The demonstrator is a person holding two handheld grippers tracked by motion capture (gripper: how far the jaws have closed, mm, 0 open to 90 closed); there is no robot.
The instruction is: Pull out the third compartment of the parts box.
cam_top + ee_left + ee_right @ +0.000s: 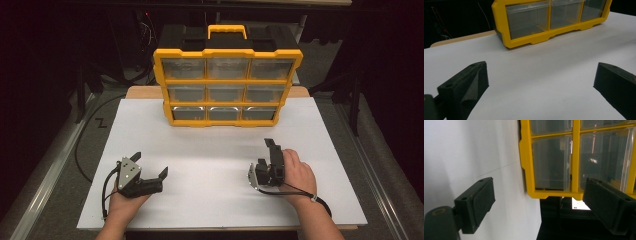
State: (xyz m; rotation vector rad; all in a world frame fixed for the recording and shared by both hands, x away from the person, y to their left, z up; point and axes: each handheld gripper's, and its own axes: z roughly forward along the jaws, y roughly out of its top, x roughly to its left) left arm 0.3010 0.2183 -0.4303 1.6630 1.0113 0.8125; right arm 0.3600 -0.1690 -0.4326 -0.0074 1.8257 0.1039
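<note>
- Left gripper (150,165): jaws wide apart, empty, resting low over the white bench (210,165).
- Right gripper (267,155): turned on its side, jaws apart, nothing between them.
- Yellow-framed plastic organiser with clear drawers (227,85): upright at the bench's far edge, well apart from both.

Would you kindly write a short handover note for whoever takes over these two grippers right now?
Left gripper: open, nothing between its jaws, resting low over the white table top at the near left.
Right gripper: open and empty, turned on its side, pointing toward the organiser's right end.
Yellow-framed plastic drawer organiser with clear drawers: upright at the far middle of the table, black back, yellow carry handle on top. All nine drawers look pushed in.
Done: nothing visible so far; neither gripper touches the organiser.
Left: probably approach and work a drawer; the right gripper is nearer.
</note>
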